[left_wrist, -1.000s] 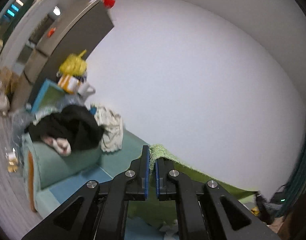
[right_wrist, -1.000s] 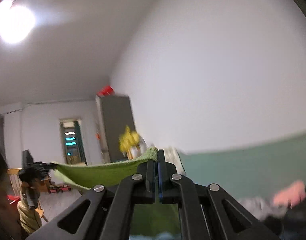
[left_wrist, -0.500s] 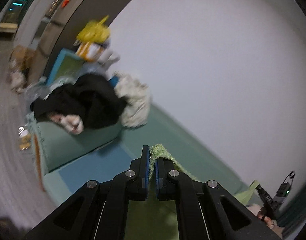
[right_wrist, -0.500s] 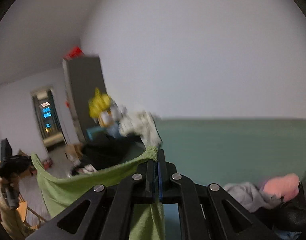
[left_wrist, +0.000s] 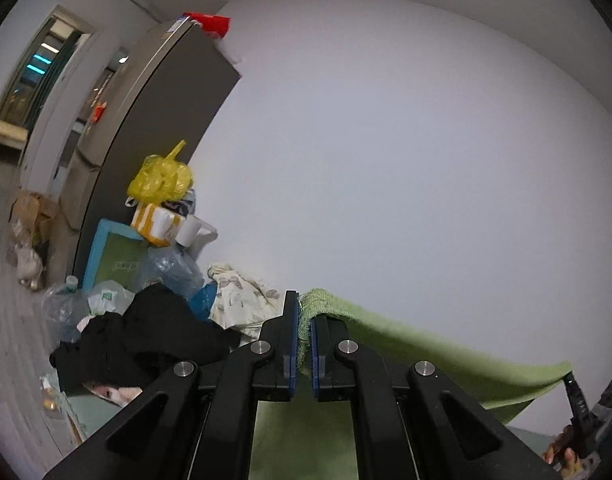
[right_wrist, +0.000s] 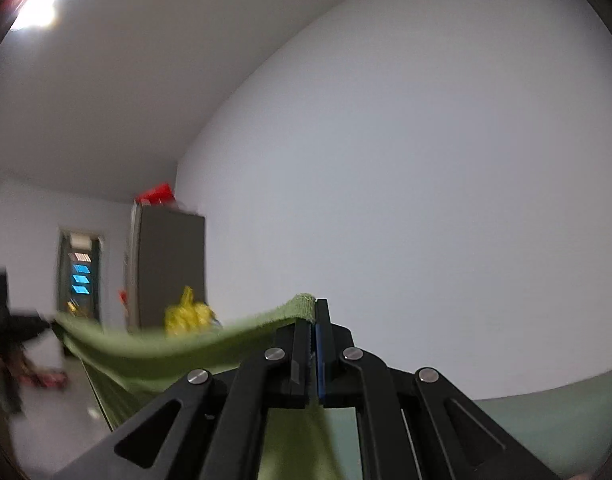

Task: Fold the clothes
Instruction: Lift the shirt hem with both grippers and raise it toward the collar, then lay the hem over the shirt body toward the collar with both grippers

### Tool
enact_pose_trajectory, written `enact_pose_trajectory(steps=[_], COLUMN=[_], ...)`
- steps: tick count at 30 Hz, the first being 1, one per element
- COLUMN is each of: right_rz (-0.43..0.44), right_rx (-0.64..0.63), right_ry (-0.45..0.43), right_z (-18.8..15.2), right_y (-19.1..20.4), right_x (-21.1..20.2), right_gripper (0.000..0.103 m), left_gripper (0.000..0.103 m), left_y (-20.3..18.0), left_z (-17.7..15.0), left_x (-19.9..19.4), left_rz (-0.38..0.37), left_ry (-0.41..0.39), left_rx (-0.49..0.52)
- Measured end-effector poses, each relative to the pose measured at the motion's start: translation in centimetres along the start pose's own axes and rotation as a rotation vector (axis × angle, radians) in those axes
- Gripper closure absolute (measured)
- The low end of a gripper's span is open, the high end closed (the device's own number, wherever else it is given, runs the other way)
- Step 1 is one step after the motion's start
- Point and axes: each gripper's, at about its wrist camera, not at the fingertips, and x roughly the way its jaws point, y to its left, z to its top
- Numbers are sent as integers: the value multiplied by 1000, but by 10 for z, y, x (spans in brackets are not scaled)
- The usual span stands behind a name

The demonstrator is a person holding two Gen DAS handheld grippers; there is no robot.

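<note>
Holding a green towel (left_wrist: 417,344) stretched in the air between my two tools, I am pinching one corner in my left gripper (left_wrist: 303,340), whose blue pads are squeezing the knitted hem tight. The cloth is running off to the right from there as a taut sheet, and its far corner is reaching my right gripper (left_wrist: 577,396), which is showing dark and small at the lower right edge of the left wrist view. In the right wrist view the right gripper (right_wrist: 313,344) is pressing together on the opposite corner of the towel (right_wrist: 178,352), and the fabric is sagging slightly leftward toward a blurred black shape at the left edge, while more of it is hanging down below the jaws. Beyond the left tool a black garment (left_wrist: 146,340) is lying heaped, with a cream printed cloth (left_wrist: 242,300) just behind it. Farther back a yellow plastic bag (left_wrist: 162,178) is sitting atop stacked clutter beside a tall grey cabinet (left_wrist: 158,120), against the white wall (left_wrist: 405,160).
</note>
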Motion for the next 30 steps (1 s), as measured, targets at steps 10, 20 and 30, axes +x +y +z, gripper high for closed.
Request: enact_pose_trajectory(steps=[10,20,30], right_rz=[77,40,99], right_rx=[52,536,726], right_ry=[701,1279,1169], right_z=[-249,-506,-483], right_y=[-40,-76,-68], right_x=[-63,-162,-207], right_gripper=[101,101,101], left_gripper=[99,99,99], left_y=[99,225,232], left_z=[-255,-479,-445], left_x=[24,-21,-123], left_rz=[41,186,184], left_ry=[714,1076,824], left_rx=[120,-271,-519])
